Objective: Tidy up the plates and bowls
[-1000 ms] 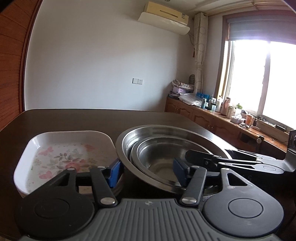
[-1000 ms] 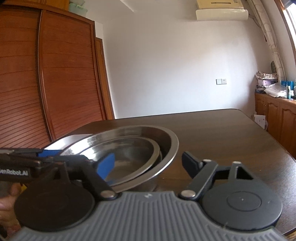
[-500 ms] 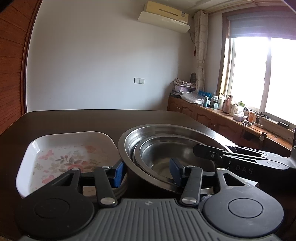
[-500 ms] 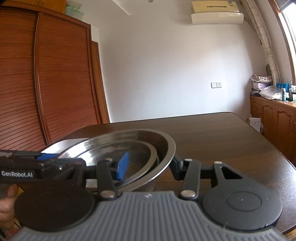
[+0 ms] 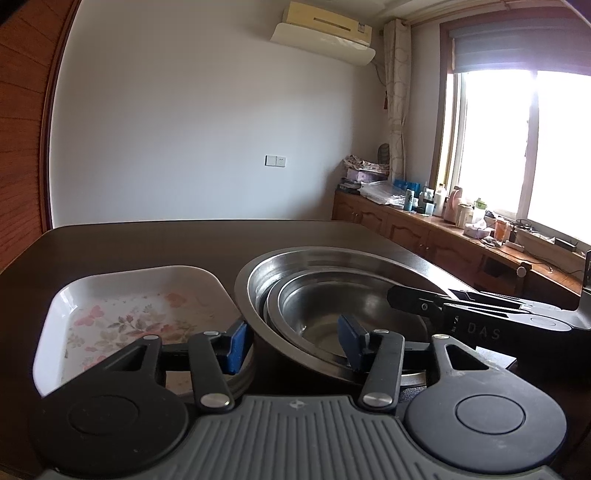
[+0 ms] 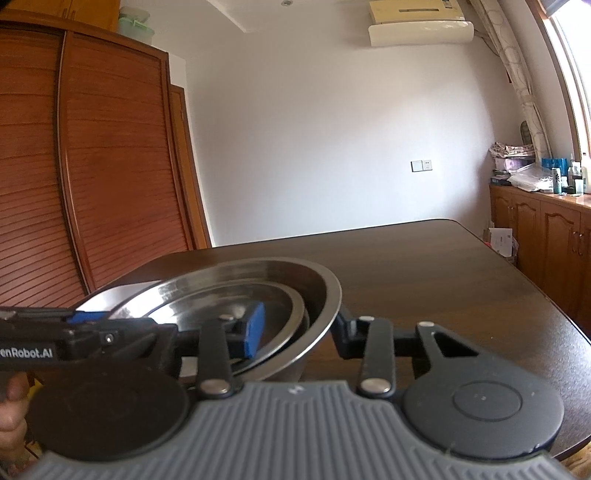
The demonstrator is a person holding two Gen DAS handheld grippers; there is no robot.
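Steel bowls (image 5: 332, 295), nested, the smaller ones inside a big outer bowl (image 6: 317, 295), sit on the dark wooden table (image 5: 147, 243) close in front of both cameras. Left gripper (image 5: 291, 343) straddles the near-left rim of the stack: left blue pad (image 5: 236, 345) outside the wall, in the gap between the bowls and the tray, right blue pad (image 5: 349, 341) inside over the inner bowl. Jaws stand fairly wide; whether the pads actually press the rim I cannot tell. Right gripper (image 6: 295, 332) comes in from the other side, jaws have just been closing and now stand narrow across the outer bowl's rim: blue pad (image 6: 255, 328) inside, black finger (image 6: 347, 332) outside against the wall. Looks like a pinch on the rim, contact itself partly hidden. In the left view the right gripper's fingers reach across the far-right rim of the stack. White floral tray (image 5: 122, 314), rectangular, lies just left of the bowls, its corner partly behind the left pad. A hand (image 6: 11, 413) shows at the lower left edge of the right view, under the left gripper body. Beyond: bare tabletop, then louvred wooden wardrobe (image 6: 92, 184) on the left, low cabinets with bottles (image 5: 424, 199) under the window on the right, wall air conditioner (image 5: 325, 26) high up.
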